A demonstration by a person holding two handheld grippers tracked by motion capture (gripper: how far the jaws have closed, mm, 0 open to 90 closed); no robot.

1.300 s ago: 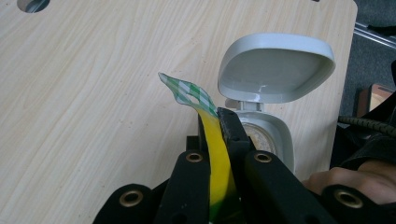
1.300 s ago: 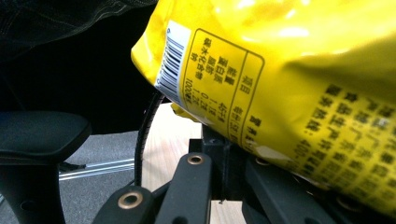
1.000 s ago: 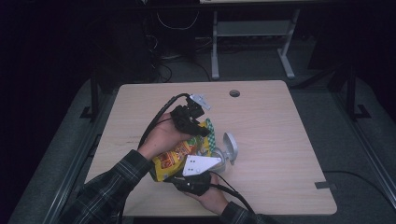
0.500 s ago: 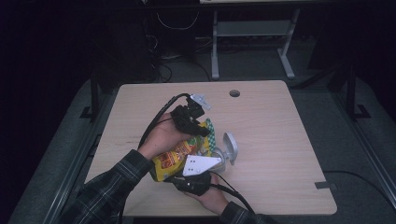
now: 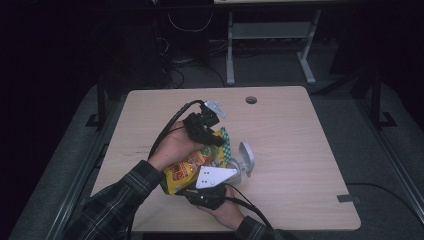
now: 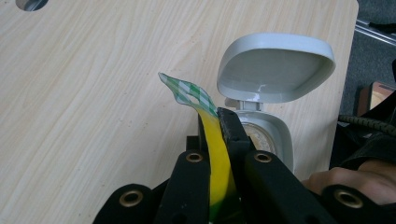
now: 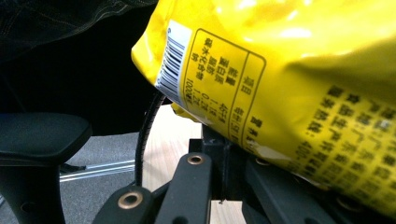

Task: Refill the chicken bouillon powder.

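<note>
Over the table (image 5: pixel 300 150), both claws apparently pinch the yellow bag (image 5: pixel 187 170)

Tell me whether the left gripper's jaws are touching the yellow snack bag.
Touching. In the left gripper view, the left gripper has both black jaws pressed flat on the yellow snack bag, pinching its top edge below the green-checked corner.

Yellow snack bag (image 5: pixel 187 170) tilted over open grey container (image 5: pixel 243 160).

A dim lab or office: a wooden desk (image 5: pixel 300 150) with a cable hole (image 5: pixel 251 100), tangled cables (image 5: pixel 187 55) on the floor behind it.
</note>
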